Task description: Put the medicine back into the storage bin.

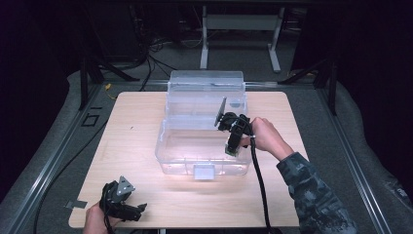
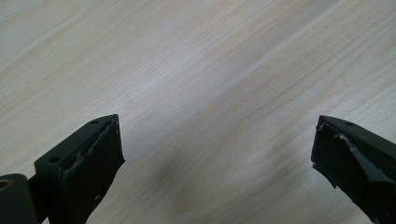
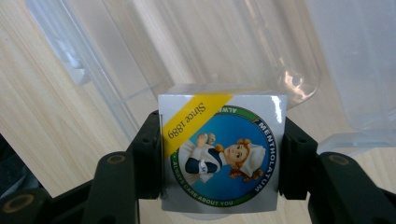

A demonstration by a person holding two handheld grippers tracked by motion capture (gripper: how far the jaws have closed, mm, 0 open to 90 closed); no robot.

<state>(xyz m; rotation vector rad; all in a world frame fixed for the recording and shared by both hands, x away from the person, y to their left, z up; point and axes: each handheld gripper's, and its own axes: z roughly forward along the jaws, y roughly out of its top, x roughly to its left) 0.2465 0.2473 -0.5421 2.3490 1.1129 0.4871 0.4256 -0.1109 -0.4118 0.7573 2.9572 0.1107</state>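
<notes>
right tool: clamped on Mentholatum box, over clear bin's right side; left tool: jaws apart, empty, near-left on counter

Your pale wooden table stands on grey carpet (cables trail across it), with a white metal frame behind and a small metal plate at the near-left edge.

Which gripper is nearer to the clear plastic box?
Right. The right gripper, shut on a Mentholatum box, hangs over the clear plastic box; the left gripper rests apart at the table's near-left corner.
</notes>
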